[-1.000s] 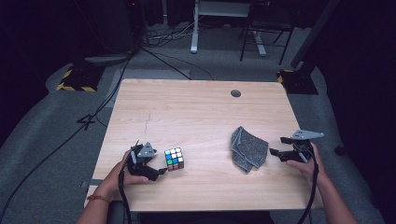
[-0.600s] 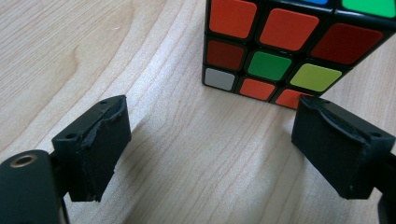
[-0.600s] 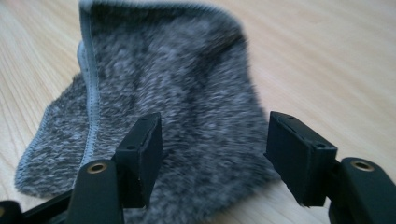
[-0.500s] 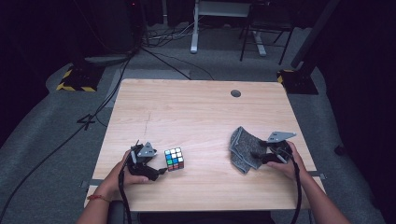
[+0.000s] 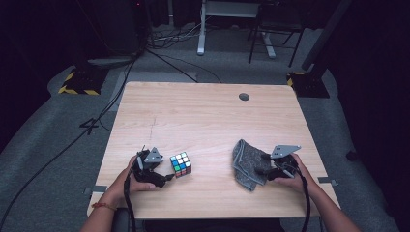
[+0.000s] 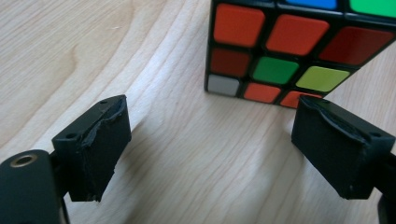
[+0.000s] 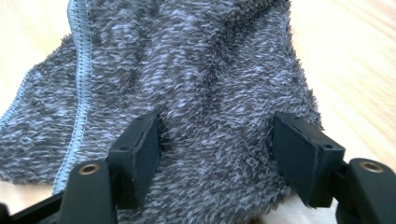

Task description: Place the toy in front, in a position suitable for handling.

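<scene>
A colour cube (image 5: 181, 164) sits on the wooden table (image 5: 203, 121), near the front left. My left gripper (image 5: 164, 178) rests just left of it, open; in the left gripper view the cube (image 6: 289, 46) lies a little beyond the spread jaws, nothing between them (image 6: 210, 149). A crumpled grey cloth (image 5: 246, 162) lies at the front right. My right gripper (image 5: 263, 169) is over its right side, open, with the jaws astride a fold of the cloth (image 7: 196, 70) and pressed into the pile (image 7: 215, 158).
A round grommet hole (image 5: 244, 96) marks the table's far side. Beyond the table are cables on the floor, a desk frame (image 5: 227, 24) and yellow-black striped bases (image 5: 77, 82).
My right gripper moved left from beside the cloth onto it, its jaws now straddling the fabric. The left gripper and cube have stayed put.
</scene>
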